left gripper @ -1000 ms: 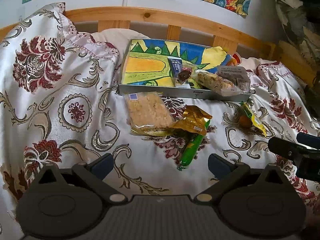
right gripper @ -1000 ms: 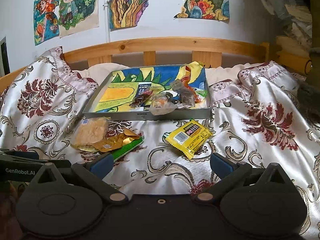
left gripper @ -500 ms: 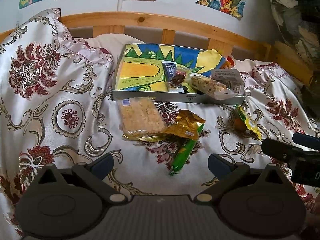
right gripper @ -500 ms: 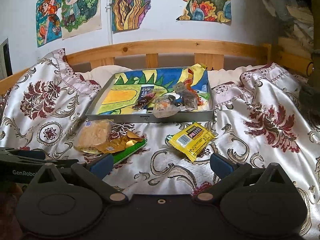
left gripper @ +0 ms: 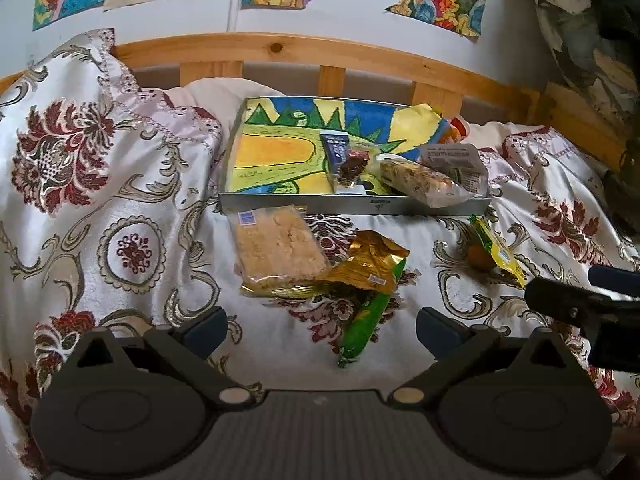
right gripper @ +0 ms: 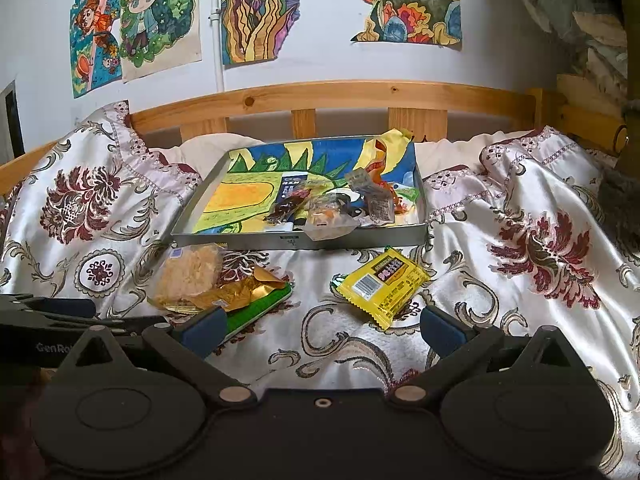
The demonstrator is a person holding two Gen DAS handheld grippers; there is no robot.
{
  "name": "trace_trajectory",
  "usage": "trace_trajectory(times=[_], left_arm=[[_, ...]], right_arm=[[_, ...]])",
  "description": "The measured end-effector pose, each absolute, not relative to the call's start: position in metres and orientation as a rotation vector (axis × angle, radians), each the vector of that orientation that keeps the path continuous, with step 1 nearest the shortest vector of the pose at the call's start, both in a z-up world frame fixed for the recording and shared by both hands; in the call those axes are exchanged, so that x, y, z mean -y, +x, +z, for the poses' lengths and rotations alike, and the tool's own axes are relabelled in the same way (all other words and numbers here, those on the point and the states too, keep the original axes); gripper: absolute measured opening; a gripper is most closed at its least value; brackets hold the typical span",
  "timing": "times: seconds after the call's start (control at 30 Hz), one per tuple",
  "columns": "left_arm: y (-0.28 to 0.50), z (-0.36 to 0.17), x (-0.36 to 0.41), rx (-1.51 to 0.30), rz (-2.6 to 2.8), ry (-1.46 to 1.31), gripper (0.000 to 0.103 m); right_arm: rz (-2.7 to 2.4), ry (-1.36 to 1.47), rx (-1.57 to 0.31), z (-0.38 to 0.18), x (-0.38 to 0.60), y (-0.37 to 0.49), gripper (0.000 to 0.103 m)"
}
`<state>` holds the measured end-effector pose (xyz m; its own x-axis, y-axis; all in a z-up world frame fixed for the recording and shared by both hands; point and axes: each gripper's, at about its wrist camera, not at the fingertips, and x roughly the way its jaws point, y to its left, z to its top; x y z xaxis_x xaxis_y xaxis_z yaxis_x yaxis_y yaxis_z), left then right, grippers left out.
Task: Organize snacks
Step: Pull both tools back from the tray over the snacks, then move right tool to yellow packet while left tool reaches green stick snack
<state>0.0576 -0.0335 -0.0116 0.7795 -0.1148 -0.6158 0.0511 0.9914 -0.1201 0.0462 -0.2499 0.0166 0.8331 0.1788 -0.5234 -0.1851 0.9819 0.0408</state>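
Both the left gripper (left gripper: 322, 326) and right gripper (right gripper: 322, 326) are held spread and empty. The yellow packet (right gripper: 382, 282), at twelve o'clock, shows its printed face only in the right view; the tray (right gripper: 296, 240) lies beyond.

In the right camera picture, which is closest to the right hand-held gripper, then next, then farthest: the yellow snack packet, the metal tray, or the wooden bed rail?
From the right hand-held gripper:
1. Yellow snack packet, just ahead on the bedspread, slightly right.
2. Metal tray, farther back in the middle.
3. Wooden bed rail, farthest, against the wall.
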Motion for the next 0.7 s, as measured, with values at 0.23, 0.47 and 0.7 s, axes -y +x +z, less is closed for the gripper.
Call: trace_trajectory(times=[0.23,0.47,0.7], left_arm=[[0.064,-0.015,0.043,-0.695,-0.114,-0.061,0.102],[0.075,-0.019,0.044,-0.732,-0.101,-0.061,0.102],[0.085,-0.026,0.048,-0.760,-0.091,-0.056,0.102]], right_arm=[[0.199,-0.017,-0.547,0.022,0.251,0.058,0.102],[0.248,-0.068,-0.490,0.034,0.244,0.077,0.102],[0.253,-0.107,-0.443,0.039,0.244,0.099,0.102]])
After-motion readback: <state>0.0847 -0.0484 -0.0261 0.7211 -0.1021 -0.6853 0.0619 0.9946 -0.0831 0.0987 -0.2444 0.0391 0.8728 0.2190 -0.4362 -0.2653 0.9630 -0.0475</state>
